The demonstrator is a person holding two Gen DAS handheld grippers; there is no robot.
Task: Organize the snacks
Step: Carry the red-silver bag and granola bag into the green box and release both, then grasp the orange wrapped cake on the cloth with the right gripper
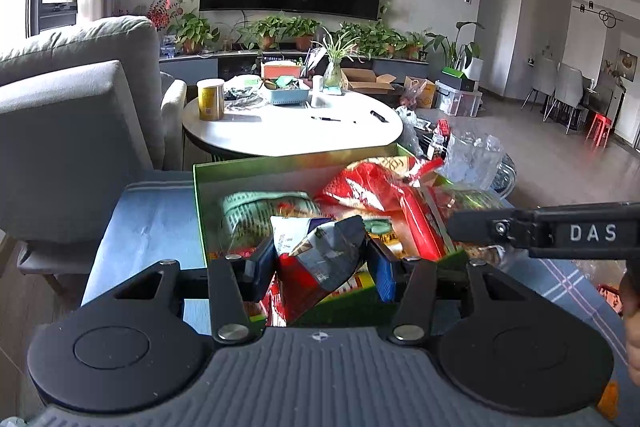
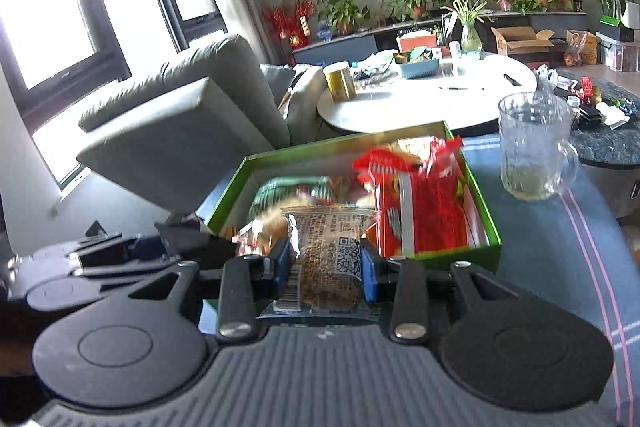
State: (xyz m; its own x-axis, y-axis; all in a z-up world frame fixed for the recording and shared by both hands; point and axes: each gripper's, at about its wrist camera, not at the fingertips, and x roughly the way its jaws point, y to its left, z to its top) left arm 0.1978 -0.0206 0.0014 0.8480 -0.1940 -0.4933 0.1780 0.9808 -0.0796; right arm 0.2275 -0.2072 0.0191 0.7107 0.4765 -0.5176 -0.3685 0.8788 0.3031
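Observation:
A green box [image 1: 199, 195] [image 2: 230, 193] holds several snack packets, among them a big red bag [image 1: 372, 191] [image 2: 428, 211] and a green-white packet [image 1: 256, 211]. My left gripper [image 1: 320, 259] is shut on a red and silver snack packet [image 1: 320, 263] over the box's near edge. My right gripper [image 2: 326, 263] is shut on a clear packet of brown snack with a QR code [image 2: 328, 263] at the box's near edge. The right gripper's body also shows in the left wrist view [image 1: 560, 231], reaching in from the right.
The box sits on a blue cloth-covered table [image 1: 148, 223] [image 2: 560, 259]. A glass mug [image 2: 534, 147] [image 1: 472, 155] stands right of the box. A grey sofa chair [image 1: 68, 131] is to the left. A white round table [image 1: 292, 127] with clutter stands behind.

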